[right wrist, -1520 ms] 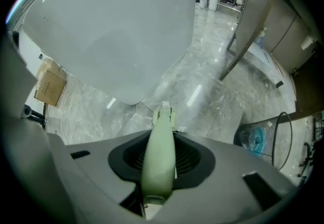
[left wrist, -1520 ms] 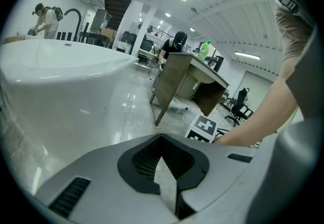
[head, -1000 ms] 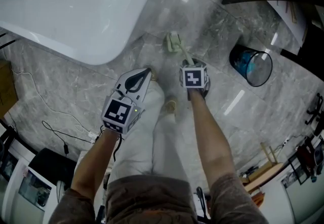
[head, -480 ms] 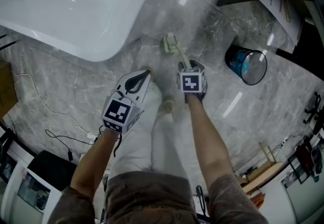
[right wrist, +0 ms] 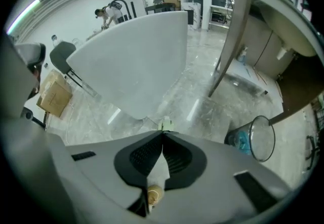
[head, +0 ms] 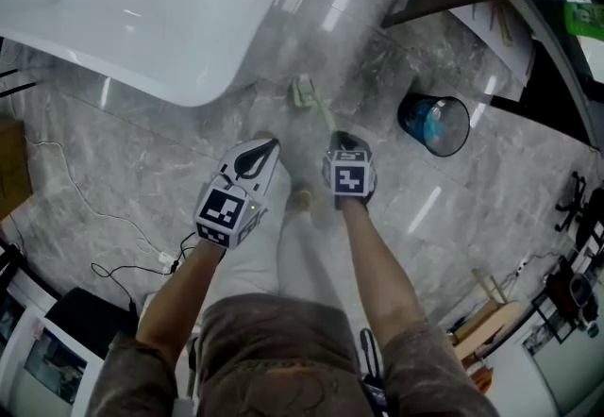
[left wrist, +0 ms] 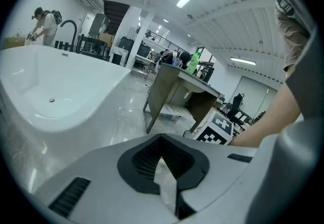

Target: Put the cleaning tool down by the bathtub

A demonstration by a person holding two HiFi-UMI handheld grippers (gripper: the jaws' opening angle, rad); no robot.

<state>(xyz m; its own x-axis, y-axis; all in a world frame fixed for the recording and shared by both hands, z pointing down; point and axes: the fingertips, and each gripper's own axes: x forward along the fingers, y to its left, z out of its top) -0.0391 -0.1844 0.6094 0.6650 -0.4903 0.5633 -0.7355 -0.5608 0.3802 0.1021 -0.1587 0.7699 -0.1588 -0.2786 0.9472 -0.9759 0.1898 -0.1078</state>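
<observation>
Starting at the right gripper [head: 342, 139]: its jaws have just been closing and now meet at the tips, with nothing between them. In the right gripper view only floor and a tan rounded shape, probably a shoe toe, show through the gap behind the tips. The left gripper [head: 264, 149] is likewise closed and empty.

The cleaning tool [head: 304, 94] is out of both grippers. Its pale green head lies on the marble floor just beside the rounded end of the bathtub [head: 142, 9], and its thin handle runs back toward the right gripper. The head view does not show the handle's far end. The placement appears complete.

Hazards, as judgements:
- The handle points toward the person's feet. A step forward could land on it and roll or skid it across the glossy floor, away from the tub.
- A downward swing of the closed right jaws could knock the handle and turn the head.
- A loose cable [head: 123, 264] lies on the floor at the person's left and could catch a foot.
- The waste bin [head: 433, 125] stands near on the right and could be tipped by a sideways step.

Pose: both forearms reach forward, side by side and apart, well above the floor. The right gripper points steeply down over the handle. The left points at a shallower slope toward the tub.
</observation>
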